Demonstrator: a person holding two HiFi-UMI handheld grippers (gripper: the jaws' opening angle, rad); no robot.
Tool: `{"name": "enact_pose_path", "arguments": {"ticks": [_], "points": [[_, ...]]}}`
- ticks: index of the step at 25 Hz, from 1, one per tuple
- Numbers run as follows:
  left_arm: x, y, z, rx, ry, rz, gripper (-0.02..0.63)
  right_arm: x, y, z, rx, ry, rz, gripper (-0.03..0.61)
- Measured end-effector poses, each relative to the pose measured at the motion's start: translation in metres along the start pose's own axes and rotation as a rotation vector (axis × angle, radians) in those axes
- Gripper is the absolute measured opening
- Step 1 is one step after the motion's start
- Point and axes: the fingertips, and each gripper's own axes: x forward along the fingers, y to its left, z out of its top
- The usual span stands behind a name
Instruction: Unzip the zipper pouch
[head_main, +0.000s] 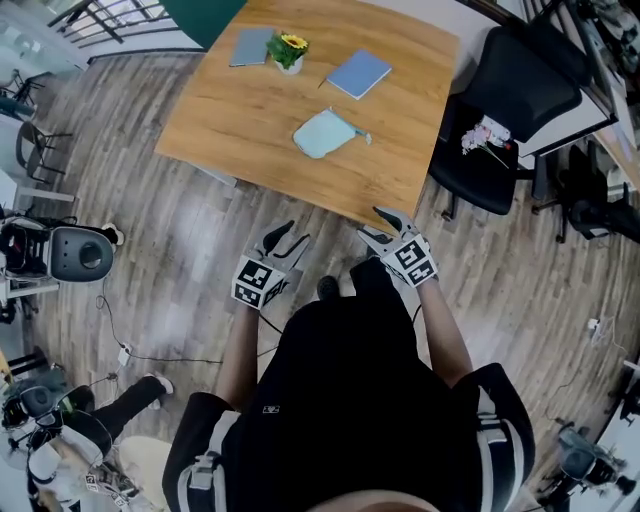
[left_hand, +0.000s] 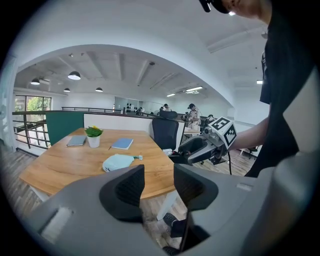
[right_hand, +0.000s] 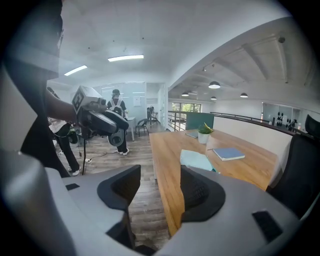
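Observation:
A pale blue zipper pouch (head_main: 324, 133) lies flat on the wooden table (head_main: 240, 115), its pull tab (head_main: 363, 136) toward the right. It also shows in the left gripper view as the pouch (left_hand: 117, 162) and in the right gripper view as the pouch (right_hand: 196, 159). My left gripper (head_main: 284, 241) hovers over the floor short of the table's near edge, jaws open and empty. My right gripper (head_main: 387, 228) is beside it, just at the table's near corner, also open with nothing between its pads.
On the table stand a small potted yellow flower (head_main: 288, 49), a blue notebook (head_main: 358, 73) and a grey notebook (head_main: 251, 46). A black office chair (head_main: 505, 110) stands right of the table. Equipment and cables (head_main: 60, 252) lie on the floor at the left.

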Motion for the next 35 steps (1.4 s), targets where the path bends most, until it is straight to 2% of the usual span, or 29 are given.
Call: {"name": "enact_pose_path", "arguments": {"ticks": [5,10,17,24,29,35], "points": [[0.027,0.015,0.018,-0.009,0.002,0.034,0.184,0.008,-0.031,0.008,-0.007,-0.014,0.043,0.245],[0.064,0.030,0.047,0.005,-0.013,0.097,0.183,0.008,-0.075,0.000,-0.031,0.013,0.095,0.239],[0.102,0.051,0.076,-0.056,-0.048,0.208,0.178,0.003,-0.141,0.002,-0.071,0.023,0.149,0.232],[0.129,0.066,0.084,-0.103,-0.062,0.280,0.166,0.010,-0.176,-0.006,-0.059,0.027,0.183,0.221],[0.145,0.099,0.090,-0.109,-0.052,0.271,0.153,0.026,-0.192,-0.005,-0.015,0.034,0.154,0.216],[0.167,0.155,0.097,-0.074,-0.021,0.170,0.153,0.057,-0.208,0.005,0.066,0.056,0.048,0.216]]}}
